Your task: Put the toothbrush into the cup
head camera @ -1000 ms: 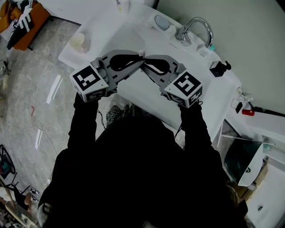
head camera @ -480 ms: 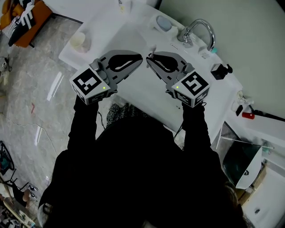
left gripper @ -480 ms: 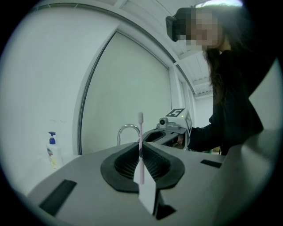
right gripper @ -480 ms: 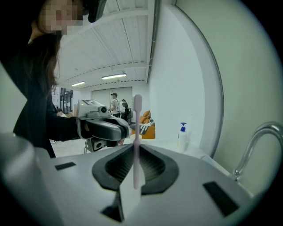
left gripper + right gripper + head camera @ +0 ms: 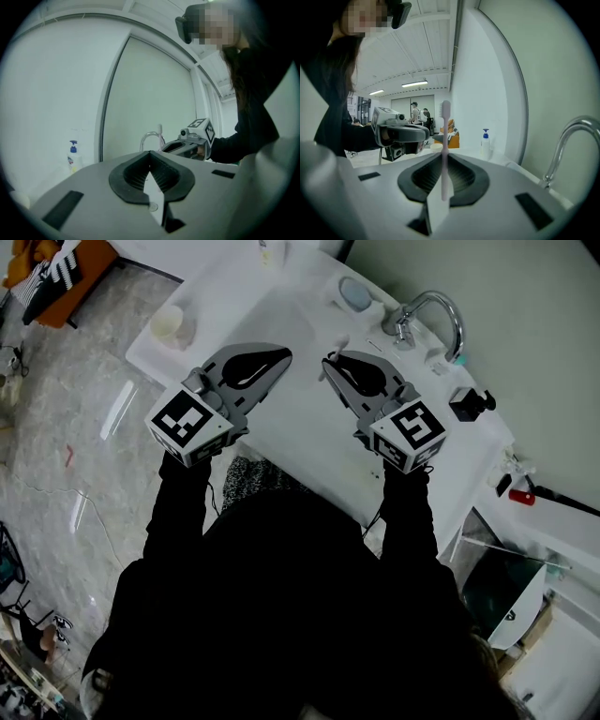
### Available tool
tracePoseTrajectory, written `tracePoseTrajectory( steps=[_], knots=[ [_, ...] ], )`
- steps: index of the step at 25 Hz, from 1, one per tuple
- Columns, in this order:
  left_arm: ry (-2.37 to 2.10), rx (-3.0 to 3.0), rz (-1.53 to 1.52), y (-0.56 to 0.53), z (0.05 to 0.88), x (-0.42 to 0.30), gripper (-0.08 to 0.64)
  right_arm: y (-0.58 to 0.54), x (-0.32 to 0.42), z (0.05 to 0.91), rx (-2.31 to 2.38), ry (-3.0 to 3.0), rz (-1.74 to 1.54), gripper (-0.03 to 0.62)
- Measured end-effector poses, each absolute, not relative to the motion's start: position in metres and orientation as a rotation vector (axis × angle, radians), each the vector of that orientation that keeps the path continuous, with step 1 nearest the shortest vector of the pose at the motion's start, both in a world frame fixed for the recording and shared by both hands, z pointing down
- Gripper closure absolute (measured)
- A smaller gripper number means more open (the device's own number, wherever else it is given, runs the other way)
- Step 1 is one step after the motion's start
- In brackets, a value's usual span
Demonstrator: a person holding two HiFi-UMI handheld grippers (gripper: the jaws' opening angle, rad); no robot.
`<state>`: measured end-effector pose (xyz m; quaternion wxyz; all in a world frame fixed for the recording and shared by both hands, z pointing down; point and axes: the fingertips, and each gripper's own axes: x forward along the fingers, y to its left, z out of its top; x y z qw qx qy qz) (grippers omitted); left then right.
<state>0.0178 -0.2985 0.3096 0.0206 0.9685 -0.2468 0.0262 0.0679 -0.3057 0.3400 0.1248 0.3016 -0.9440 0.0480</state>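
Observation:
My right gripper (image 5: 327, 360) is shut on a pale pink toothbrush (image 5: 445, 140), which stands upright between its pads with the bristle head on top. From above, the toothbrush (image 5: 339, 341) shows only as a small white stub at the jaw tips. My left gripper (image 5: 284, 354) is a short gap to the left, over the white counter. Its jaws have just closed the last bit and hold nothing. A cream cup (image 5: 169, 326) stands near the counter's far left corner, well left of both grippers. In the right gripper view the cup (image 5: 436, 146) sits just left of the brush handle.
A chrome tap (image 5: 427, 315) rises at the counter's (image 5: 300, 427) back right, with a pale blue dish (image 5: 354, 292) to its left. A soap bottle (image 5: 485, 143) stands by the wall. A black object (image 5: 466, 401) lies right of the tap. The marble floor (image 5: 84, 456) is on the left.
A second ago both grippers' tips met at the toothbrush. They have drawn apart: the right one went right with the brush, the left one moved left.

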Motion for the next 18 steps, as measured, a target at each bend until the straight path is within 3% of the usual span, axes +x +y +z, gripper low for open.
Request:
tracePoseTrajectory(
  steps=[18],
  knots=[
    [-1.076, 2.839, 0.077, -0.330, 0.308, -0.027, 0.552, -0.357, 0.065, 0.348, 0.761, -2.784, 0.163, 0.546]
  ],
)
